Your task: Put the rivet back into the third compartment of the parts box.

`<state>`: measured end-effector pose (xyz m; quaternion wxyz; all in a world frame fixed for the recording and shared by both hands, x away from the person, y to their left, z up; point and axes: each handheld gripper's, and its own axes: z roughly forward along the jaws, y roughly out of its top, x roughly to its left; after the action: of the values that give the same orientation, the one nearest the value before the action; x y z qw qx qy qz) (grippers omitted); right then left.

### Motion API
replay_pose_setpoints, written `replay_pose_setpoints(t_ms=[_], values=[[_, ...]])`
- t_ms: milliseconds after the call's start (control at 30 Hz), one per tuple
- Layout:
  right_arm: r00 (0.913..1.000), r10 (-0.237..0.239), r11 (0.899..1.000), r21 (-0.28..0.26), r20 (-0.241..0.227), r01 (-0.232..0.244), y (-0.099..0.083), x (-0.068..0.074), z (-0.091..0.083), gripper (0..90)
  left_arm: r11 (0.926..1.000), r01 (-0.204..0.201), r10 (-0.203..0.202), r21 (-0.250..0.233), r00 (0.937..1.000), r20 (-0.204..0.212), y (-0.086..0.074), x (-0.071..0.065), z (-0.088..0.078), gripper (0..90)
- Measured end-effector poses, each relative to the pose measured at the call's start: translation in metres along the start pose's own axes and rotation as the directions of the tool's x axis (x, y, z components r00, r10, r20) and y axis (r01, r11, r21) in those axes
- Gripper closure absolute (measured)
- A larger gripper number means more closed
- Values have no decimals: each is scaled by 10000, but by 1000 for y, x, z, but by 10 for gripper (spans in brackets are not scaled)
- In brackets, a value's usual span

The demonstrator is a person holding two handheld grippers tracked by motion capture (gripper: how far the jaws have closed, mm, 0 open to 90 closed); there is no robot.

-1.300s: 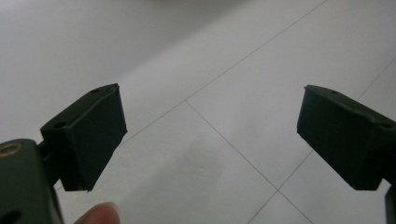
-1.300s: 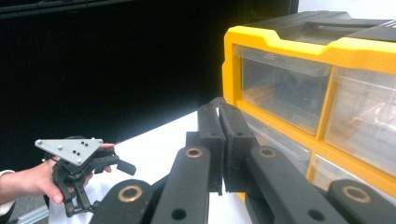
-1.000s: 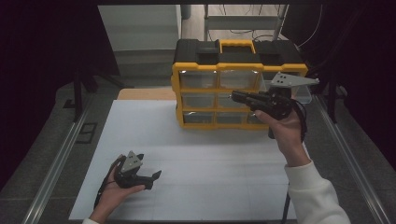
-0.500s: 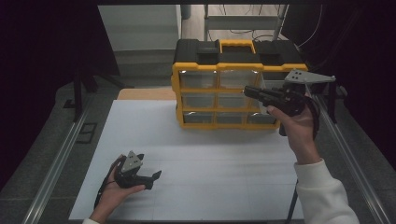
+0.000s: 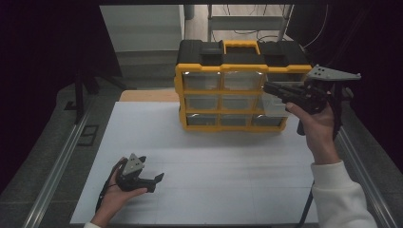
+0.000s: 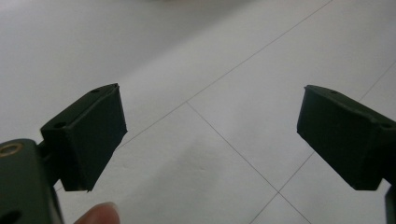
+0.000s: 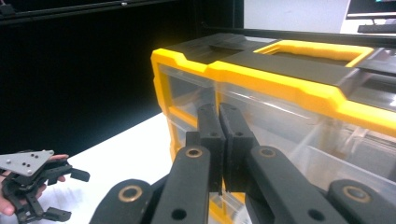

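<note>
Your drawer cabinet (image 5: pixel 233 85) — a boxy yellow frame with clear plastic drawers and a black lid with a yellow handle — stands at the far middle of the matte white bench (image 5: pixel 214 175). Your right gripper (image 5: pixel 275 89) reaches its upper right corner, jaws pressed flat together against a clear drawer front. Your left gripper (image 5: pixel 154 183) rests low near the bench's near edge, jaws spread wide over bare sheet — open surface lies between it and the cabinet.
</note>
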<state>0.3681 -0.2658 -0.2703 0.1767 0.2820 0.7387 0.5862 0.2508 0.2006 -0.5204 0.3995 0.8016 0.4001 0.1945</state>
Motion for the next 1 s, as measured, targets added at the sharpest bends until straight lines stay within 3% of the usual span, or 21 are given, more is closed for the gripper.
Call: replay_pose_setpoints(t_ms=[467, 867, 933, 1000], values=[[9973, 226, 9997, -52, 693, -223, -1, -17, -14, 888, 10000, -14, 14, 33, 10000, -13, 0, 0, 0, 86], [9902, 400, 9992, -64, 1336, -395, -6, -29, -21, 884, 10000, -24, 24, 51, 10000, -23, 0, 0, 0, 86], [9843, 501, 9987, -198, 1692, -475, -7, -29, -22, 800, 10000, -34, 34, 58, 10000, -24, 0, 0, 0, 86], [9779, 579, 9974, -544, 2007, -479, -8, -27, -23, 611, 10000, -34, 34, 40, 10000, -3, 0, 0, 0, 86]])
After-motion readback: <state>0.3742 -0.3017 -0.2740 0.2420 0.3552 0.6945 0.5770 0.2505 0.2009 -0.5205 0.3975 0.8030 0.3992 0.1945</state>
